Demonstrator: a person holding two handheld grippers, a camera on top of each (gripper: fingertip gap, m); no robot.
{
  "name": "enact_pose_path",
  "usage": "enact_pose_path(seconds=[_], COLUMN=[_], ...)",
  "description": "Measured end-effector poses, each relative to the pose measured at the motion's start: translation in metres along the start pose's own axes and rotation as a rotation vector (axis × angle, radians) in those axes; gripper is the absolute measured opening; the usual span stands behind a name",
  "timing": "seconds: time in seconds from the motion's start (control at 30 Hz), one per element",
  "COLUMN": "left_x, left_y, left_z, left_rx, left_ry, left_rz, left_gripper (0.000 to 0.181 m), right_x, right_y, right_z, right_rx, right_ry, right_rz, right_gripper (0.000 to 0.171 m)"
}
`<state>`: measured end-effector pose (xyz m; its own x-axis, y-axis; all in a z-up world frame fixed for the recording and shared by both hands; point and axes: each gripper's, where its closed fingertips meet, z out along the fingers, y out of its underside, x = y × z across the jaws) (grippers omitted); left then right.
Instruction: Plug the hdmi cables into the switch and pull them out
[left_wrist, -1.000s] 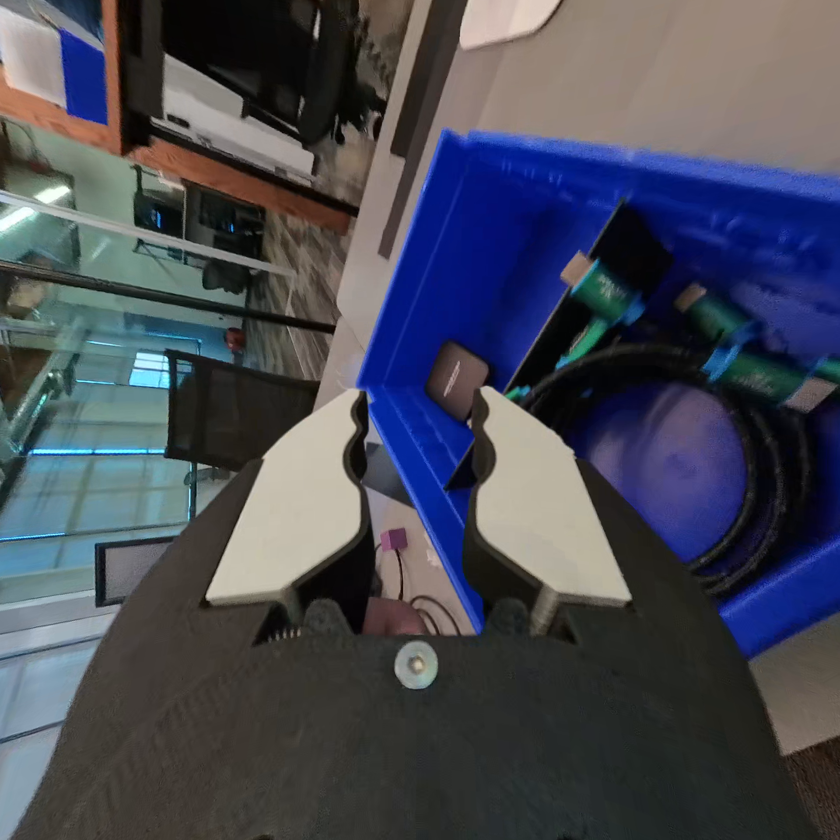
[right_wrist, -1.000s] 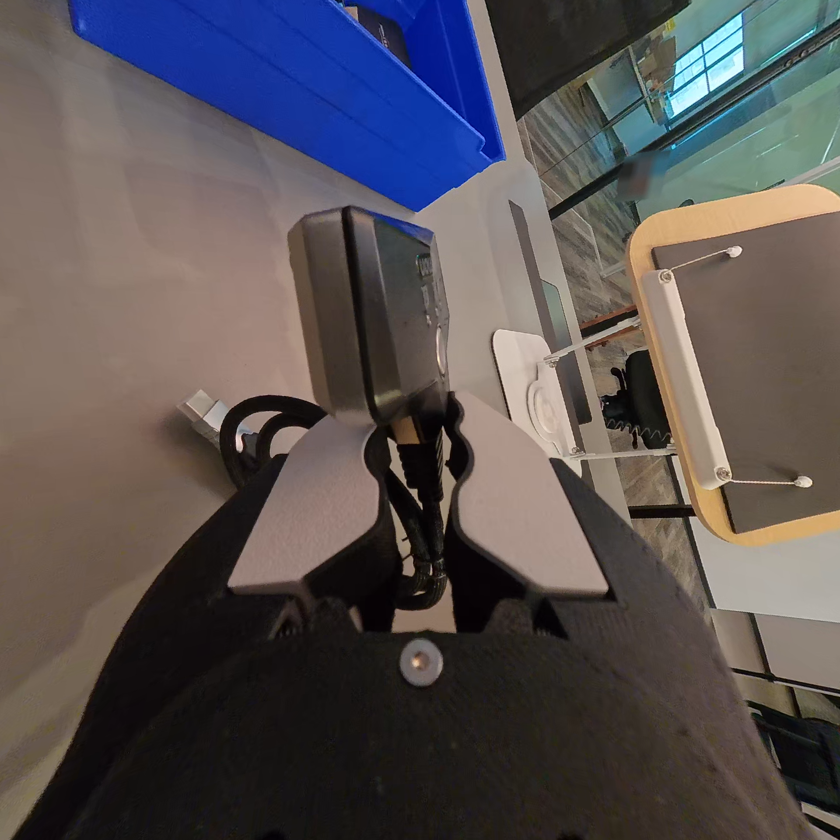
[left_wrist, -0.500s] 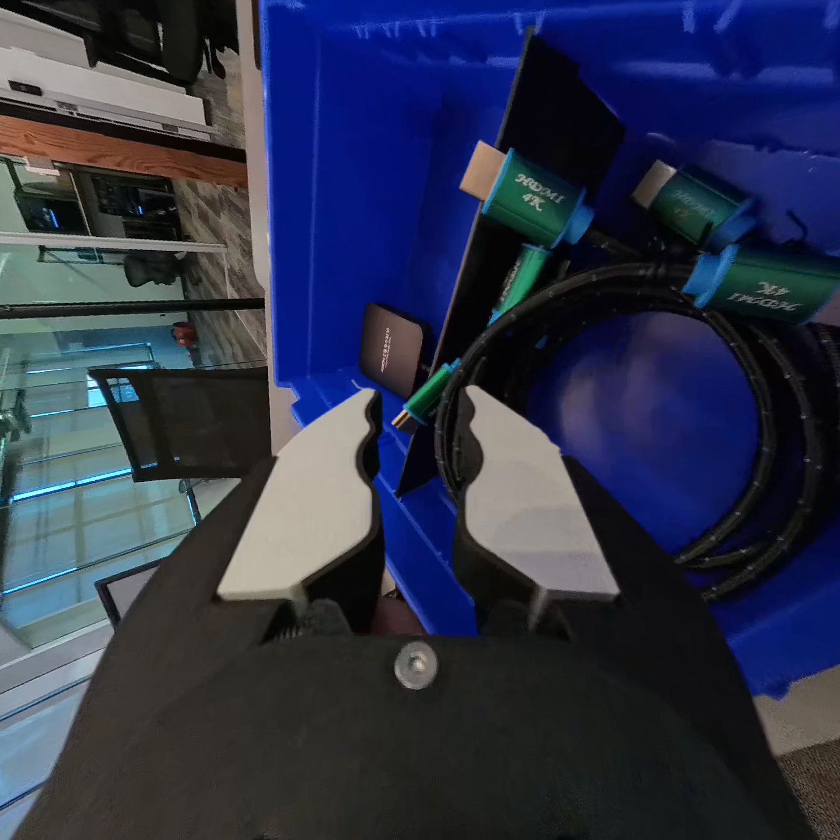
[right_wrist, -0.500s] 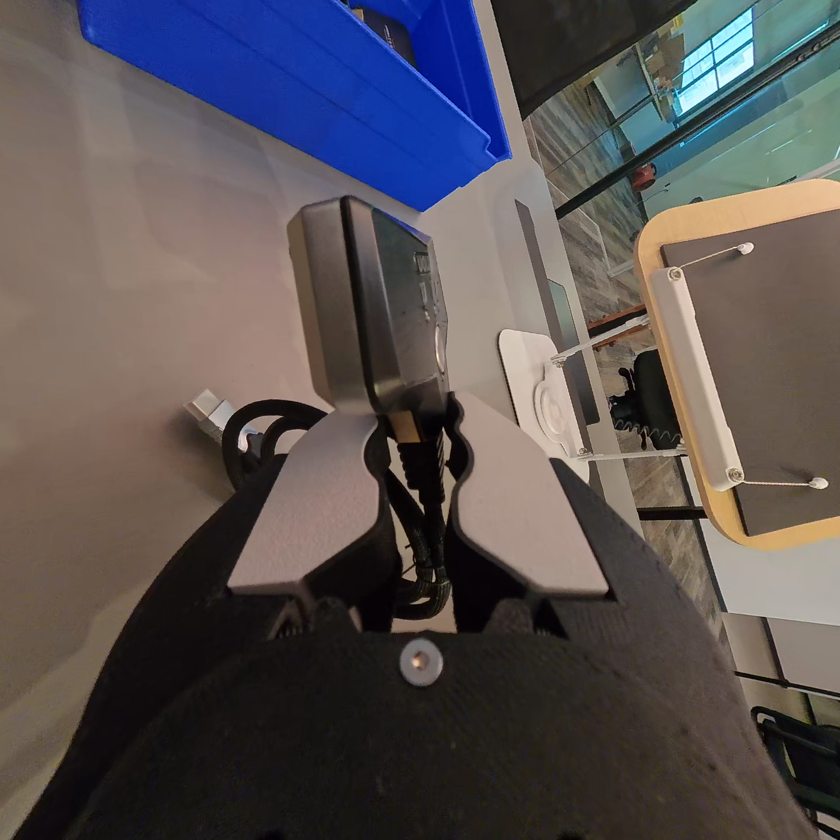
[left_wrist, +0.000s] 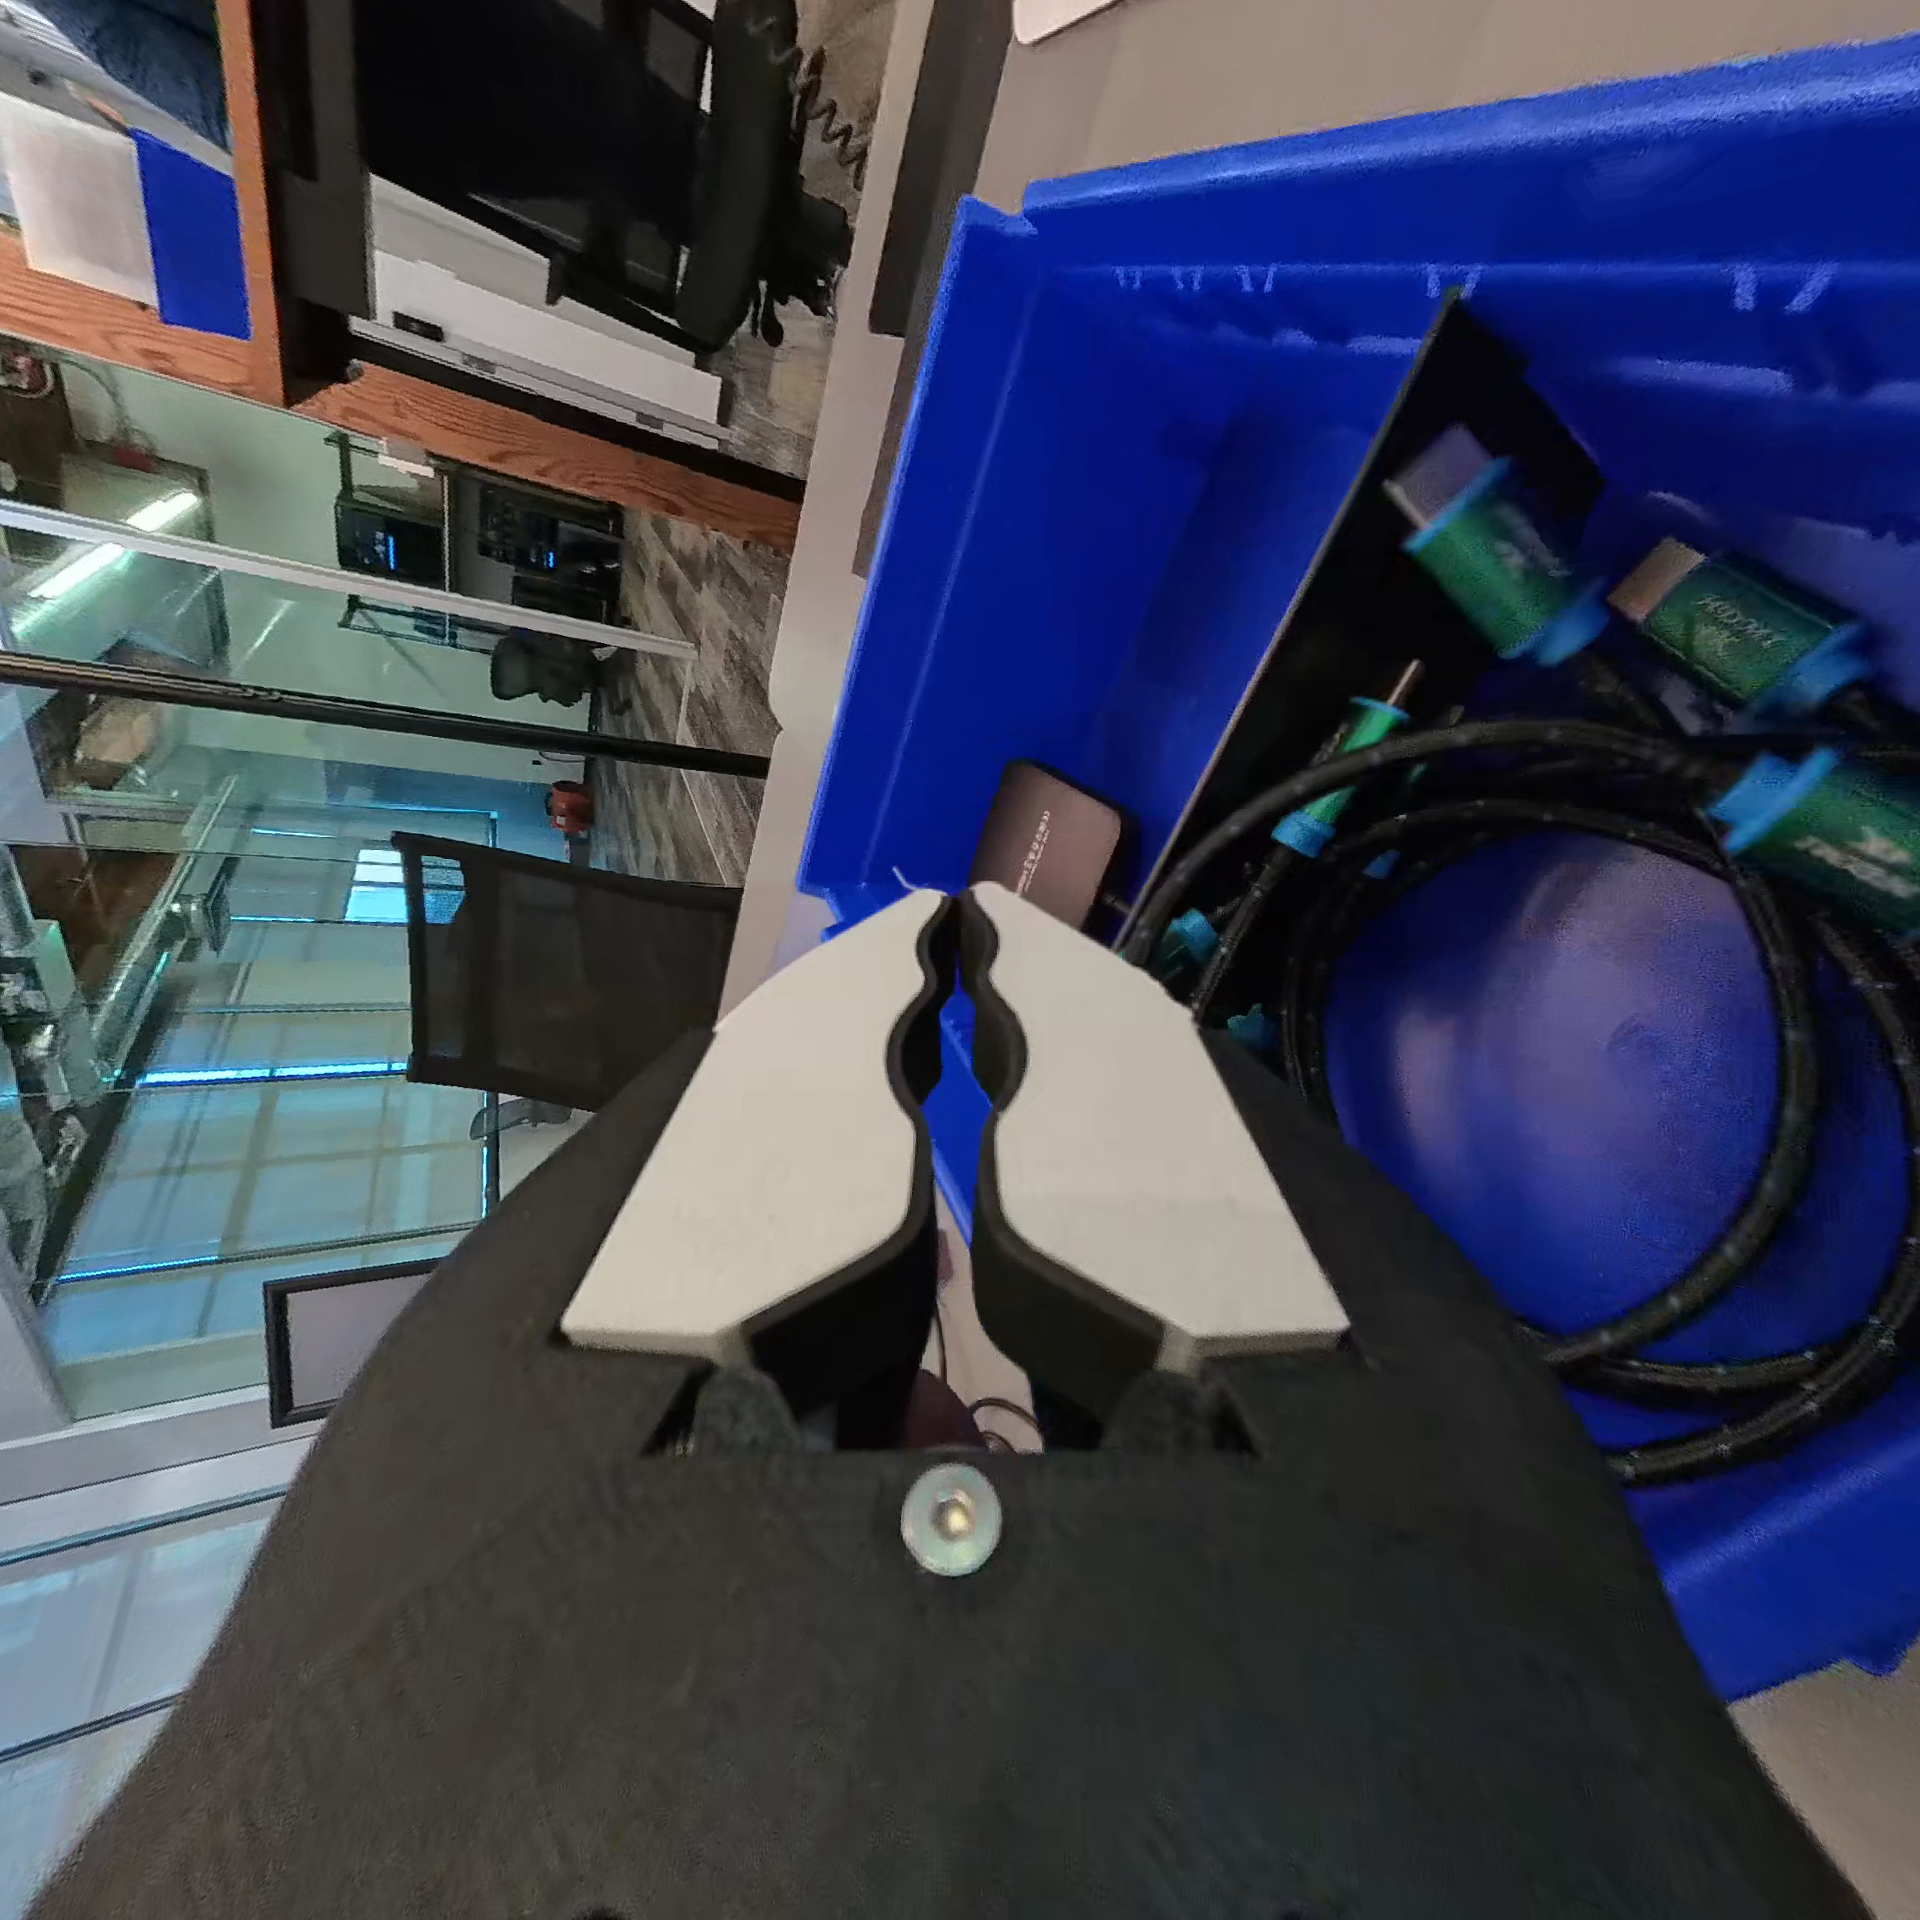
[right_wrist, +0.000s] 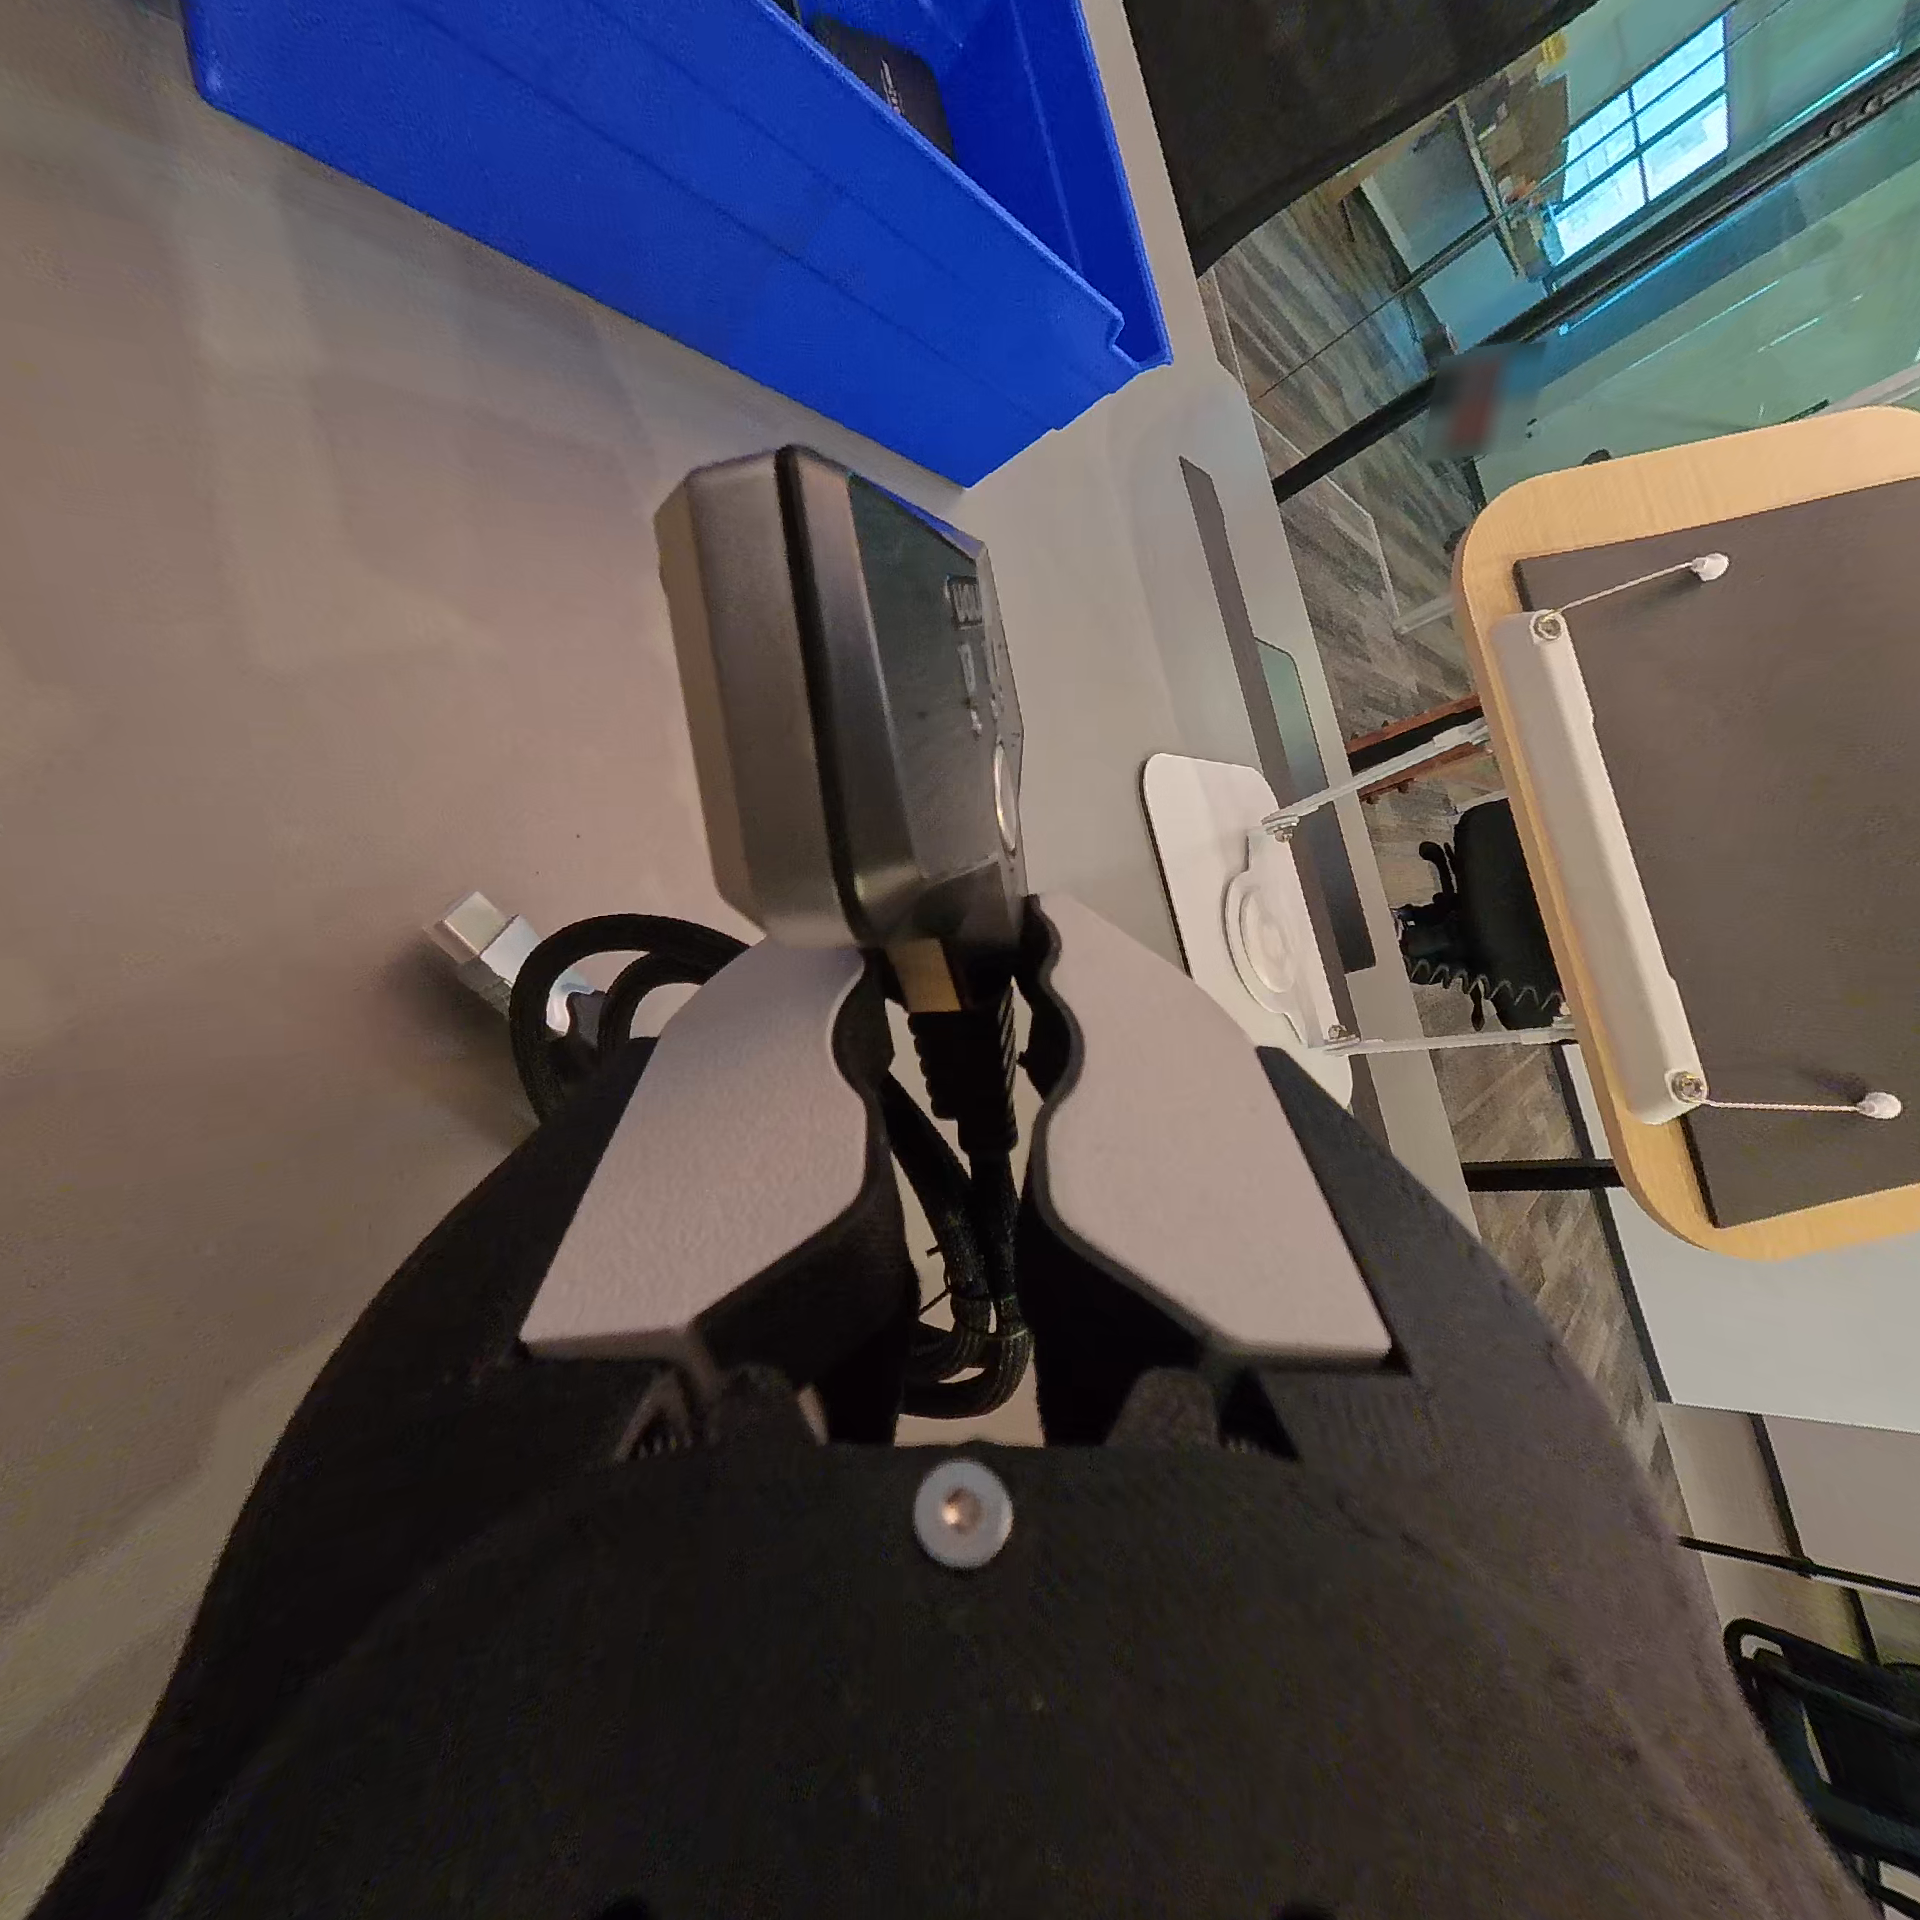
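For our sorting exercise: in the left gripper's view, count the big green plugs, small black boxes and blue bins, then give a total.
Big green plugs: 3
Small black box: 1
Blue bin: 1
Total: 5

A dark grey, rounded-edged metal switch box (right_wrist: 852, 707) stands on edge above the grey table, with a black braided HDMI cable's gold-tipped plug (right_wrist: 940, 987) seated in its near end. A coil of black braided HDMI cables (left_wrist: 1538, 1039) lies inside the blue plastic bin (left_wrist: 1039, 499). Their green-sleeved, blue-collared plugs (left_wrist: 1714, 623) lie loose at the coil's far side.
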<state>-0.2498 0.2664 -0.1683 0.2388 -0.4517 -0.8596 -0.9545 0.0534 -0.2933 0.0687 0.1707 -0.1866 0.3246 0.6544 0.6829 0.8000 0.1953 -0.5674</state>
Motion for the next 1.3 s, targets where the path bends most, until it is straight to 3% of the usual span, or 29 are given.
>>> enact_pose_path(seconds=[0.17, 0.2, 0.3, 0.5, 1.3], left_x=[0.027, 0.032, 0.051, 0.051, 0.0], left_y=[-0.003, -0.004, 0.002, 0.012, -0.004], left_z=[0.0, 0.004, 0.017, 0.035, 0.014], left_rx=[-0.017, -0.023, -0.087, -0.143, -0.009], left_ry=[0.162, 0.172, 0.207, 0.141, -0.081], left_rz=[0.003, 0.024, 0.1, 0.173, 0.044], left_gripper=[0.002, 0.019, 0.043, 0.01, 0.006], right_x=[0.0, 0.0, -0.001, 0.0, 0.001], right_y=[0.0, 0.0, 0.0, 0.0, 0.0], right_z=[0.0, 0.0, 0.0, 0.0, -0.001], right_rx=[0.003, 0.003, 0.003, 0.004, 0.013], right_ry=[-0.002, -0.002, -0.002, -0.003, 0.001], right_rz=[0.004, 0.004, 0.004, 0.005, 0.017], right_gripper=[0.021, 0.021, 0.021, 0.021, 0.021])
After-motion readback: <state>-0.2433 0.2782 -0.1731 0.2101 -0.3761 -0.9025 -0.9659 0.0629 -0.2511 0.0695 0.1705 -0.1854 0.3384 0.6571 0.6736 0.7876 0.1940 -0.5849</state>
